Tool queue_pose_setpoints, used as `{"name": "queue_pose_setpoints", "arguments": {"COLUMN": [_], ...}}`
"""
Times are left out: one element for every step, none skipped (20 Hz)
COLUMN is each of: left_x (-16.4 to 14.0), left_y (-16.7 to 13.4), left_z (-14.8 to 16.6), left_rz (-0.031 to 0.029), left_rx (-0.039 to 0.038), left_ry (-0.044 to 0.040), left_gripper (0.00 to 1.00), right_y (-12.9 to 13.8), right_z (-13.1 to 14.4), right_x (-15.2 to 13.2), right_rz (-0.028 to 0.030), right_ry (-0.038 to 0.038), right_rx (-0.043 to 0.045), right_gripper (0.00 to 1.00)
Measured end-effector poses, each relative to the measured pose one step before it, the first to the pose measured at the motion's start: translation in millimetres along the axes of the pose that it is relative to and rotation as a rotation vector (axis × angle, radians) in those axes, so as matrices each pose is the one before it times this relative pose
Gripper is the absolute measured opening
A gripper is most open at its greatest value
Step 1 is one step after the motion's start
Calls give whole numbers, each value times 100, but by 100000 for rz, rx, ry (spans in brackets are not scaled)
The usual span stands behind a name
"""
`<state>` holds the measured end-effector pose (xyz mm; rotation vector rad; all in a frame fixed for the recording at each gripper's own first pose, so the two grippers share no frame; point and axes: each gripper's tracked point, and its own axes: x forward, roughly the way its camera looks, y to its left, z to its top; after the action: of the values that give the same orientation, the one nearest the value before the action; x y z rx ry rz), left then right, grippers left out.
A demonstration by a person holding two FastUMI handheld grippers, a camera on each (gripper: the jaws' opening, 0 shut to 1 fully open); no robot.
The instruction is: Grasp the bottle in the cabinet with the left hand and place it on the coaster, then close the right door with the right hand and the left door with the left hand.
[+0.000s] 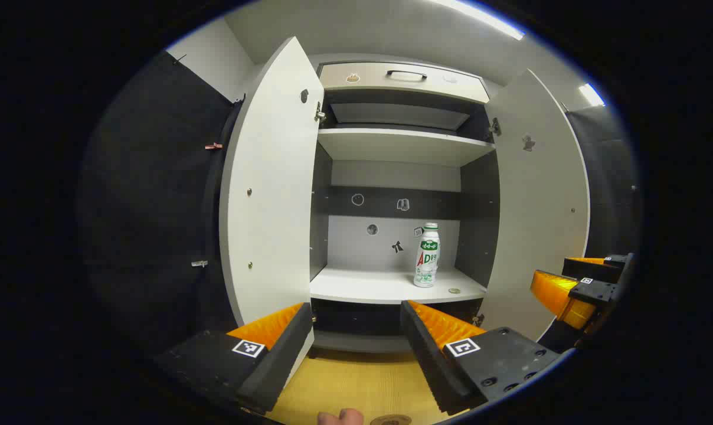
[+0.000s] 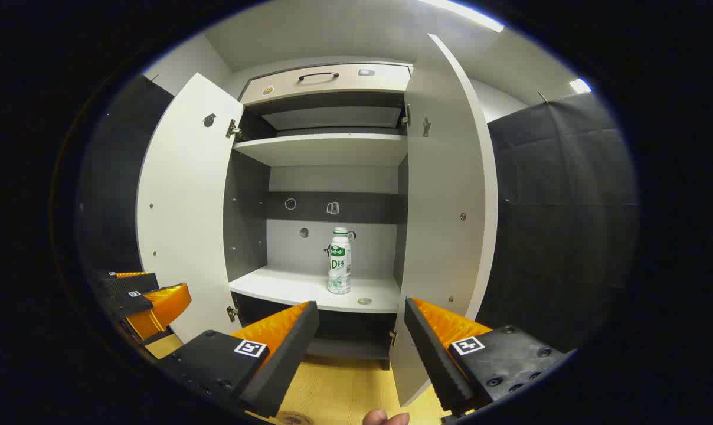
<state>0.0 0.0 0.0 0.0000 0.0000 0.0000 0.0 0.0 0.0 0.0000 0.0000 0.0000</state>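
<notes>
Bottle (image 1: 427,255) upright on lower shelf (image 1: 386,286) of cabinet, toward its right side, a small round disc (image 1: 454,291) just beside it near shelf edge. Left gripper view: left gripper (image 1: 356,342) in foreground, fingers spread wide, holding nothing, well short of bottle; left door (image 1: 271,189) and right door (image 1: 539,206) both swung open; right gripper (image 1: 575,289) visible at right edge, low, near right door; wooden tabletop (image 1: 356,383) below, with a fingertip (image 1: 340,418) and edge of a round brown object, possibly the coaster (image 1: 391,420), at bottom rim. Right gripper view: right gripper (image 2: 359,348) likewise spread open and empty, facing cabinet interior; bottle (image 2: 339,261) standing untouched on shelf (image 2: 291,286); left gripper (image 2: 144,298) at left edge, beside left door (image 2: 185,206); right door (image 2: 448,218) open, close ahead. Judged stage: outset of task; grasp not begun, placement on coaster and closing of both doors all remaining.
</notes>
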Motion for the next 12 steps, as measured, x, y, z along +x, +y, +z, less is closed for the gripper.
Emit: {"name": "queue_pose_setpoints", "arguments": {"left_x": [-11, -12, -61, -58, -98, 31, -2, 37, -2, 4, 26, 87], "left_y": [-62, -26, -81, -62, -126, -95, 27, 29, -70, 21, 3, -52], "left_z": [-215, -2, -89, -2, -23, 92, -31, 82, -55, -44, 68, 85], "left_rz": [-484, -146, -117, -315, -518, -522, -166, 125, -299, 33, -45, -381], "left_rx": [278, 391, 368, 44, 141, 296, 481, 371, 196, 80, 4, -58], "left_ry": [323, 187, 262, 145, -46, -162, 72, -83, 65, 201, 84, -303], "left_gripper": [95, 95, 95, 95, 95, 95, 95, 95, 95, 95, 95, 95], "right_y": [-8, 8, -2, -55, -67, -58, -61, -3, -77, -184, -118, -76], "right_z": [82, 187, 87, 225, 116, 188, 112, 189, 150, 295, 182, 167], "right_x": [-50, -117, -24, -113, -63, -114, -118, -126, -236, -75, -49, 7], "right_rz": [-283, -322, -417, -152, -333, -332, -308, -121, -149, -211, -228, -311], "right_ry": [-132, -225, -137, -352, -508, -586, -292, -454, -486, -601, -582, -248], "right_rx": [-34, 158, 218, 212, -75, -191, 54, 106, -66, -168, -105, -51], "right_gripper": [97, 97, 97, 97, 97, 97, 97, 97, 97, 97, 97, 97]}}
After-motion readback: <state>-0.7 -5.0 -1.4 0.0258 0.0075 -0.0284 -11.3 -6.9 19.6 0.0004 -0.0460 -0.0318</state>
